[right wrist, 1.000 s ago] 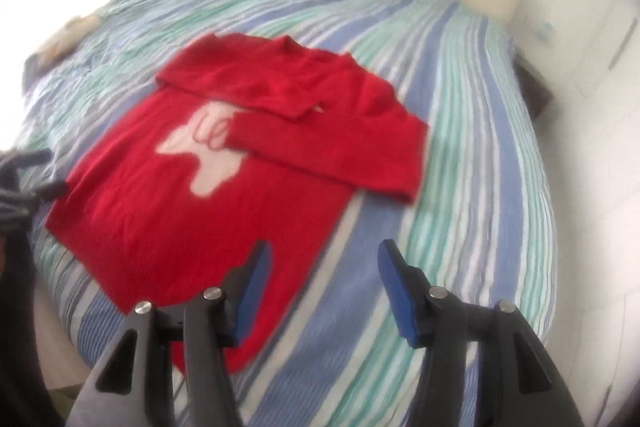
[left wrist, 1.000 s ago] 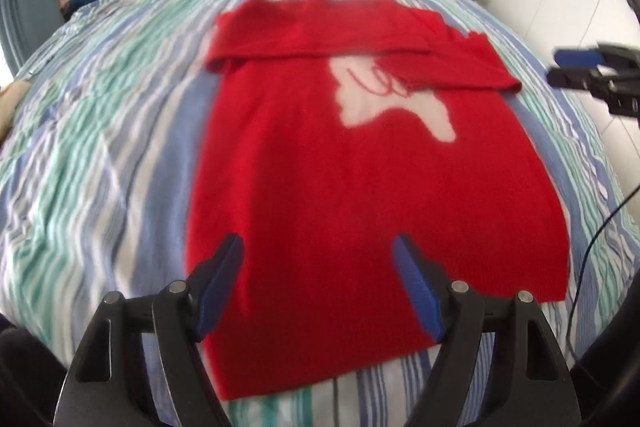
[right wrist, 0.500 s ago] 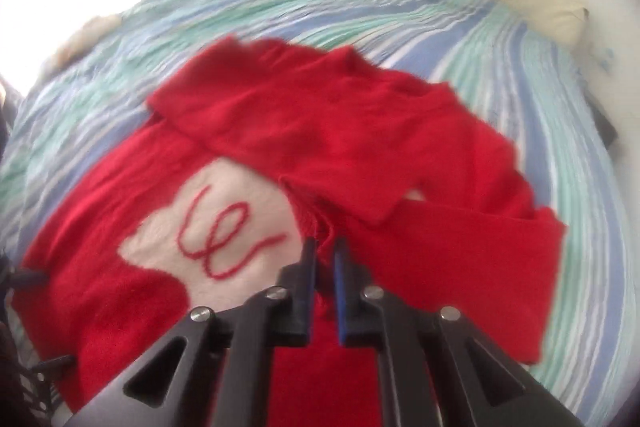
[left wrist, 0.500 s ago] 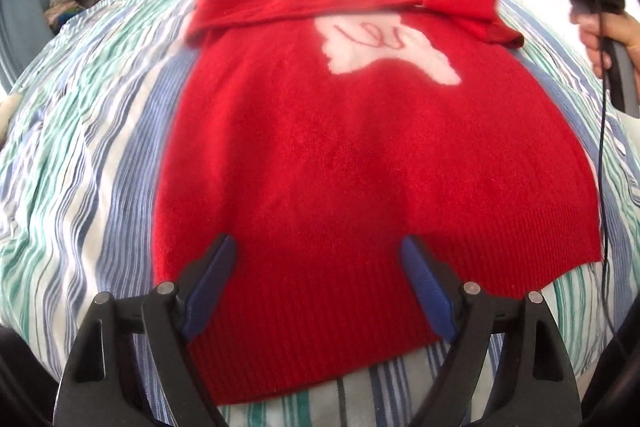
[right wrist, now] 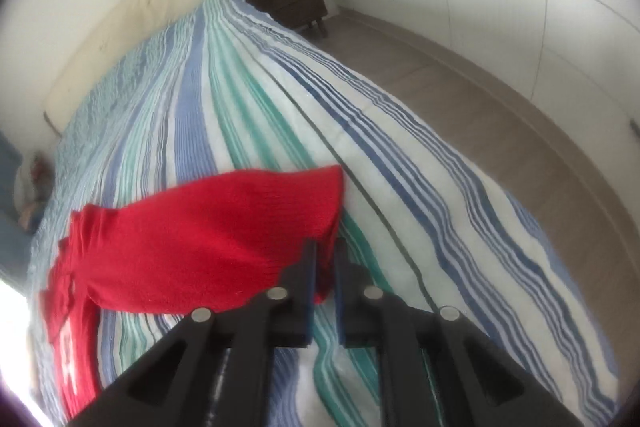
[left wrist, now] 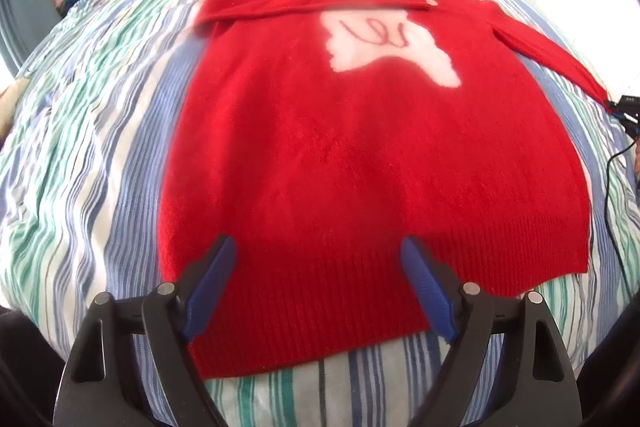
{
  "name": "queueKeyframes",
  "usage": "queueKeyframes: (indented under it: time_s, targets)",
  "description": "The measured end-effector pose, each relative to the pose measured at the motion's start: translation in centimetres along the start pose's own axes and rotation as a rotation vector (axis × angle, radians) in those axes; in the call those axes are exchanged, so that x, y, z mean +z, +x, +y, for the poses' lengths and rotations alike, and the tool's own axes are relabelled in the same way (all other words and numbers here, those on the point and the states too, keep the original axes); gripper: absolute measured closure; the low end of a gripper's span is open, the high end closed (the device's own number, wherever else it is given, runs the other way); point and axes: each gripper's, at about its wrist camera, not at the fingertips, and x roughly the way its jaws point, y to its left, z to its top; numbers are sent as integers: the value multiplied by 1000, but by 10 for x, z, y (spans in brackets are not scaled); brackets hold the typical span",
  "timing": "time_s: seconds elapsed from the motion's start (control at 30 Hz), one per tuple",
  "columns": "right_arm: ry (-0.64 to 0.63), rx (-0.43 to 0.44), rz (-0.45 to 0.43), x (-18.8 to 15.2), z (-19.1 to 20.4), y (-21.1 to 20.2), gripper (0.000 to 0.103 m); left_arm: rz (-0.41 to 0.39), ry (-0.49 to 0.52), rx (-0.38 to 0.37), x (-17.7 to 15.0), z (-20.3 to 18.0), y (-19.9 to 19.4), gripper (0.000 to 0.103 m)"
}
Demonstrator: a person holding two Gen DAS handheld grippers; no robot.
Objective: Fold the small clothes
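sweater (left wrist: pixel 360 155): red, flat on the striped bedspread (left wrist: pixel 88 131), hem nearest, white patch near the chest.
left gripper (left wrist: pixel 316 291): low over the near hem, fingers spread wide.
right gripper (right wrist: pixel 325 281): at the right, fingers pinched together on the sleeve (right wrist: pixel 224 227) cuff, sleeve pulled out sideways above the bed.

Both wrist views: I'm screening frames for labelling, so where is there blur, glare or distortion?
Left wrist view: fisheye bows the bed; the red sweater is soft, most at its collar. Right wrist view: the held sleeve is smeared, with blown-out white glare at the lower-left edge and dark corners.
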Motion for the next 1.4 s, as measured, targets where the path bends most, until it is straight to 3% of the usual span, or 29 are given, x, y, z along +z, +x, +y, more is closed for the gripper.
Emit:
queueKeyframes:
  time_s: [0.2,0.3,0.4,0.53,0.57,0.6,0.67,0.7,0.77,0.83,0.97,1.07,1.17,1.23,1.27,1.3,1.4]
  targets:
    - [25,56,-22,-4,-11,-4,96,17,5,24,-9,0,-4,17]
    - [-7,8,-11,1,-5,-7,97,17,17,38,-9,-3,-6,17]
    - [-89,-103,26,-4,-4,7,99,19,34,51,-4,-4,-12,17]
    - [-78,-89,6,-5,-8,-3,97,-51,73,56,30,3,-38,17]
    - [-80,-94,1,-6,-8,-7,87,-89,87,59,46,4,-48,17]
    - [-88,-110,-1,-7,-9,-11,66,-129,100,64,62,6,-56,16]
    - [-100,-142,-15,-12,-10,-27,38,-211,121,67,101,5,-68,11]
    - [-107,-166,-40,-16,-9,-39,37,-239,130,58,122,2,-70,7]
    - [-136,-202,-77,-27,-4,-65,37,-233,180,-15,161,-10,-56,5]
    - [-145,-155,-112,-40,8,-89,37,-178,279,-54,192,-36,-21,5]
    - [-143,-3,-133,-81,41,-120,35,-83,504,-45,219,-87,53,8]
    - [-130,70,-134,-114,66,-122,35,-11,610,-13,226,-110,94,14]
    - [-157,91,-108,-135,84,-114,35,17,587,-20,234,-111,116,25]
    - [-195,107,-95,-139,93,-110,35,52,504,-90,242,-104,126,50]
    - [-222,110,-95,-141,96,-108,35,70,453,-125,244,-99,128,83]
    - [-249,104,-97,-142,99,-106,35,71,413,-132,246,-93,126,99]
    - [-277,85,-103,-144,103,-101,35,-2,238,-219,256,-53,95,100]
